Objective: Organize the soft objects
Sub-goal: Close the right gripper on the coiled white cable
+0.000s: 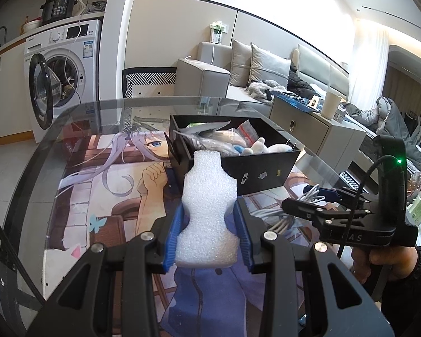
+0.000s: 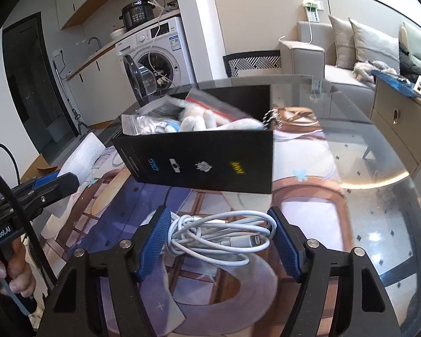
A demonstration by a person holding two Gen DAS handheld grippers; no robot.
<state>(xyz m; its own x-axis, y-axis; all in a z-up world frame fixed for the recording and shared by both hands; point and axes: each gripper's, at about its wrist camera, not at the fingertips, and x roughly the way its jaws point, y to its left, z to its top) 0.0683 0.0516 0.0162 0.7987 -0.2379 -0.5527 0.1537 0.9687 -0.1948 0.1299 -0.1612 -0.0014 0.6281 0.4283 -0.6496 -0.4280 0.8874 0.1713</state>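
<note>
My left gripper (image 1: 207,219) is shut on a white foam piece (image 1: 207,210) shaped like a bottle, held above the mat just short of the black box (image 1: 266,168). The box holds plastic bags and a white plush toy (image 1: 266,147). In the right wrist view my right gripper (image 2: 219,233) is closed around a coiled white charging cable (image 2: 219,236), with both blue pads touching the coil, in front of the black box (image 2: 205,157). The left gripper with the foam piece (image 2: 84,151) shows at the left of that view. The right gripper (image 1: 320,196) shows at the right of the left wrist view.
A round glass table (image 1: 56,129) carries an anime-print mat (image 1: 120,196). Beyond it stand a washing machine (image 1: 67,64) with its door open, a grey sofa (image 1: 238,70) and a low cabinet (image 1: 308,123).
</note>
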